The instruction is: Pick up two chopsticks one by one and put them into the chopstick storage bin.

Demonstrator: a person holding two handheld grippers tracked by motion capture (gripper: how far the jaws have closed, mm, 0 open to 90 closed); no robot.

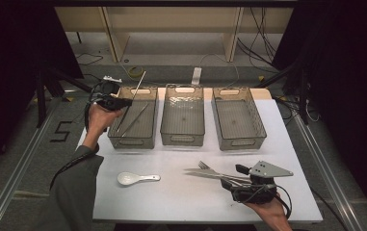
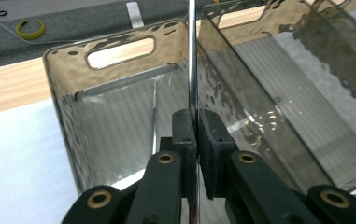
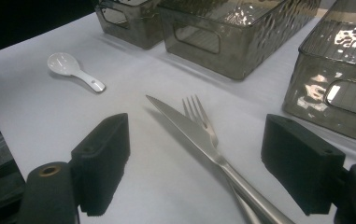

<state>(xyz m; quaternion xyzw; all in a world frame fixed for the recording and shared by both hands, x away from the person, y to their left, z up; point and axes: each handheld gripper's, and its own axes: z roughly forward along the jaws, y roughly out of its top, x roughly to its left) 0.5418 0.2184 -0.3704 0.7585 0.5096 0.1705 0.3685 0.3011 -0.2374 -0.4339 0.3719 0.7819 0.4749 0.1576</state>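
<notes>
Two grippers | left gripper [image 1: 123, 102] fingers clamp chopstick [image 2: 192, 60] over bin [image 1: 130, 139] | right gripper [image 3: 203, 170] fingers wide, straddling knife [image 3: 189, 133]

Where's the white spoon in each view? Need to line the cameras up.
High view: white spoon lies on the table, lower left of centre.
Left gripper view: not in it.
Right gripper view: white spoon upper left, bowl away from the camera.
Shared landmark: knife beside it.

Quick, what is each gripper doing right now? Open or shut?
Left gripper: shut on a metal chopstick over the left bin.
Right gripper: open, holding nothing; knife and fork lie between its jaws.
</notes>
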